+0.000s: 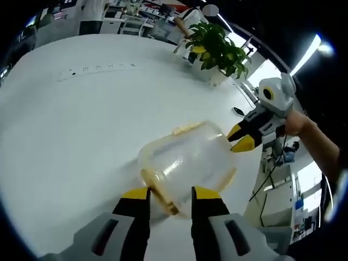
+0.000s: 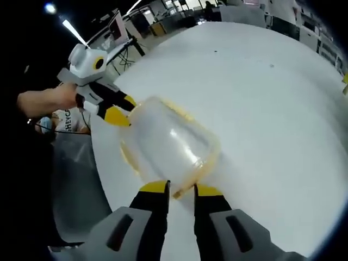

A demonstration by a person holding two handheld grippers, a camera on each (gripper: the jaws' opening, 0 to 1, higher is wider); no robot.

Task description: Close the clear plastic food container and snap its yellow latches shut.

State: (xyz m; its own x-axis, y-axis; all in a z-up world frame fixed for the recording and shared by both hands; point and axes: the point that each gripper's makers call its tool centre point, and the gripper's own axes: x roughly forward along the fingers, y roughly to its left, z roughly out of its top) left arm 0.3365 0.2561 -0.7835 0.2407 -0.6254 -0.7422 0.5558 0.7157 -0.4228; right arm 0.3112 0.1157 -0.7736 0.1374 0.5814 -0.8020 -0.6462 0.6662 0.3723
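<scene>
Both grippers (left (image 1: 169, 193), right (image 2: 181, 188)) at container (image 1: 187, 160) ends

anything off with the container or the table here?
Nothing stands out. The clear container sits on the white table with its lid on, apparently intact and empty, no spill. The left gripper and right gripper meet it from opposite sides.

Large white table (image 1: 76, 125), potted green plant (image 1: 219, 49) at its far edge, office desks (image 1: 122, 19) beyond, lit ceiling strip (image 2: 73, 30).

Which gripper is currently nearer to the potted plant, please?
Right. The right gripper is at the container's side facing the potted plant; the left gripper is opposite.
</scene>
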